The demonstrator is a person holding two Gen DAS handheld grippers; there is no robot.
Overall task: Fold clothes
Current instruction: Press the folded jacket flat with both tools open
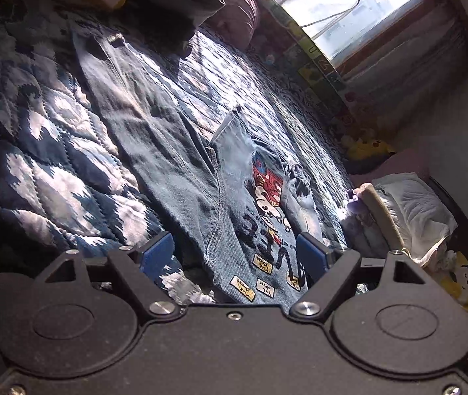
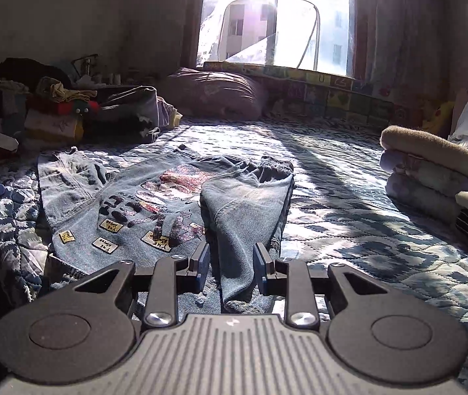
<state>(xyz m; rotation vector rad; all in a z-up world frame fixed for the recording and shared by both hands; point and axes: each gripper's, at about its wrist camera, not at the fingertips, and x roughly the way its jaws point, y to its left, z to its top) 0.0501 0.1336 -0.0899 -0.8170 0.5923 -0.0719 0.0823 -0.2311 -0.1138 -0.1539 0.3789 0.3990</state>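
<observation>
Jeans (image 2: pixel 168 197) lie flat on the bed (image 2: pixel 365 230) — open quilt to their right. Right gripper (image 2: pixel 230 263) fingers straddle a folded leg, seemingly unclamped; left gripper (image 1: pixel 234 250) spread. Patch lettering illegible.

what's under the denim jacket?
The denim jacket lies on the blue-and-white quilt, one sleeve folded over it. Anything beneath the fabric is hidden.

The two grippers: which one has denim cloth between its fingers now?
The right gripper: a folded sleeve of the blue denim jacket runs between its fingers. The left gripper hovers open above the jacket's printed back.
</observation>
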